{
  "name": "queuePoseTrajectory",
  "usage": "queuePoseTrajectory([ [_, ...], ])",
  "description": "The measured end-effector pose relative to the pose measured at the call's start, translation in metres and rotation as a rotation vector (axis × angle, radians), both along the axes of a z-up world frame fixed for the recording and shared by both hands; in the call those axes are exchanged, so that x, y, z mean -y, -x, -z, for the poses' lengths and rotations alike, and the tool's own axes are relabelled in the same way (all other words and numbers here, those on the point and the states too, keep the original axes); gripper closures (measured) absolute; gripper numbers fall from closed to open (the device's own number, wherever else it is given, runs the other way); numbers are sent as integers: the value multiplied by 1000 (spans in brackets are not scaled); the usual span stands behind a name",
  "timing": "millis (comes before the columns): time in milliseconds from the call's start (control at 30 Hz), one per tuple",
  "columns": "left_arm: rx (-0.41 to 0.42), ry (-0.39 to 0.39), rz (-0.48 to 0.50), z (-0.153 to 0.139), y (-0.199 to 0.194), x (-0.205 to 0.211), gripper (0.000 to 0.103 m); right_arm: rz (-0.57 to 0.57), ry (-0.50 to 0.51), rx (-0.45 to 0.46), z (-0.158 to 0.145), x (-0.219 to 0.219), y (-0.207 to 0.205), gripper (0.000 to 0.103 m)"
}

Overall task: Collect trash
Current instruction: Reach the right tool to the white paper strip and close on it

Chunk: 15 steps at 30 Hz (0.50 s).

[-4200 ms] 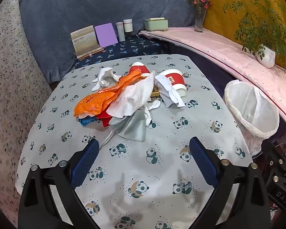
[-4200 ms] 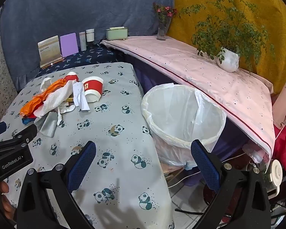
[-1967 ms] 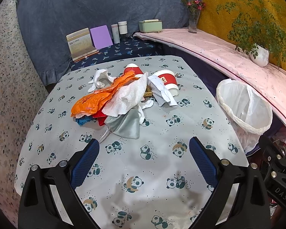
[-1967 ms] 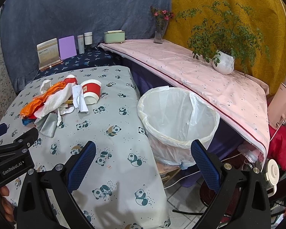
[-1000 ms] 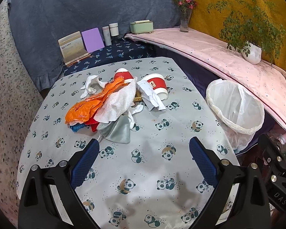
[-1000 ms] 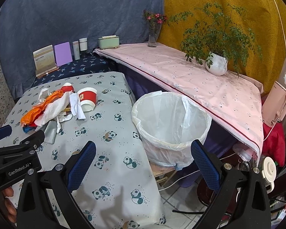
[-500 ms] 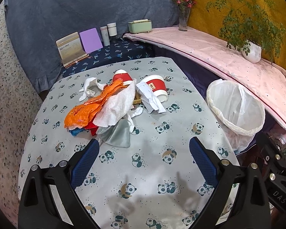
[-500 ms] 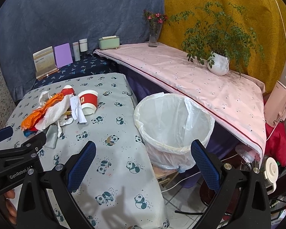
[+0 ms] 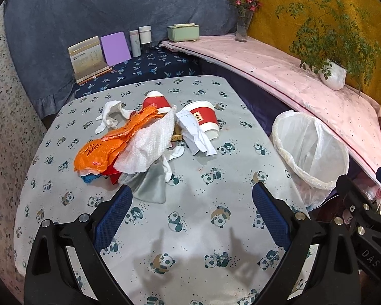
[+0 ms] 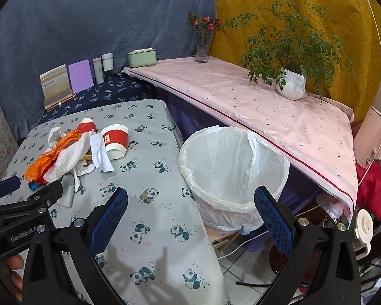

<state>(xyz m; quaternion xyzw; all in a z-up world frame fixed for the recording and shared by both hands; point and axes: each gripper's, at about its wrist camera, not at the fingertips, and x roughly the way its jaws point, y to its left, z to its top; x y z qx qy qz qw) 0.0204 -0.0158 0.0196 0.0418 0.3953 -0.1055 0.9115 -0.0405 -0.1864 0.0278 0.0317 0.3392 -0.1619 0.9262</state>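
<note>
The left tongs [image 9: 191, 203] are hanging wide apart and empty over the near part of the worktop [image 9: 190, 228], their blue pads sitting low in the left wrist frame. The worktop is wearing a grey cloth printed with pandas.

The trash is lying in a heap at the centre left of that frame. An orange plastic wrapper [image 9: 101, 150] is spreading along the left side, with a white paper towel [image 9: 147, 145] overlapping it and a grey cloth scrap [image 9: 149, 188] poking out below, just beside the left pad. Two red-and-white paper cups are lying on their sides: one cup [image 9: 203, 122] is resting right of centre, touching a crumpled white paper [image 9: 195, 137]; the far cup [image 9: 156, 101] is peeking out behind the wrapper. A white tissue [image 9: 111, 117] is sitting at the heap's upper left.

The right tongs [image 10: 190, 204] are also spread apart and holding nothing, framing the bin [image 10: 231, 170] at the centre of the right wrist frame. The bin, lined with a clear bag, is standing just beside the worktop's right edge. A potted plant [image 10: 292, 84] is sitting on the pink-covered ledge in the upper right.
</note>
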Motion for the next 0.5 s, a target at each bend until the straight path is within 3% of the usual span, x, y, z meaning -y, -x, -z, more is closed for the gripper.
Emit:
queuePoseTrajectory([
  [267,38,30,-7,2,-16,-21,12,0,-2,10,-1,-10,-18,7],
  [500,-7,32,-94,20,-48,-70,12,-80,-30,5,10,-39,-55,7],
])
